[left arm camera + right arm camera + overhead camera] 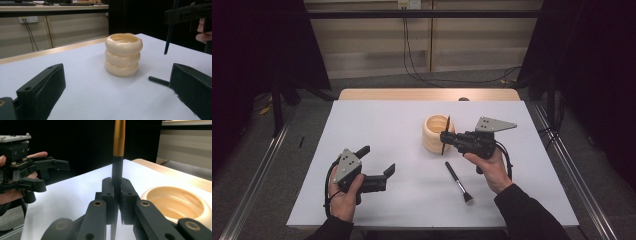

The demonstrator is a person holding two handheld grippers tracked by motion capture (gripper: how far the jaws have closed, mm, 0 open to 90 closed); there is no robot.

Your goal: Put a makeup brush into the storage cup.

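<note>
Right tool [117, 195] clamped on upright slim brush [118, 150], just above cream ringed holder [435, 133] near worktop [377, 120] centre; left tool [377, 161] apart, near front-left corner; second brush [459, 183] lying near front edge

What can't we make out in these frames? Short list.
- Held brush: its upper end is cut off by the top edge of the right gripper view.
- Ribbed cream holder: its bottom inside is hidden by its own wall in the high view.
- Brush on the table: its bristle end sits behind the left gripper's jaw.
</note>
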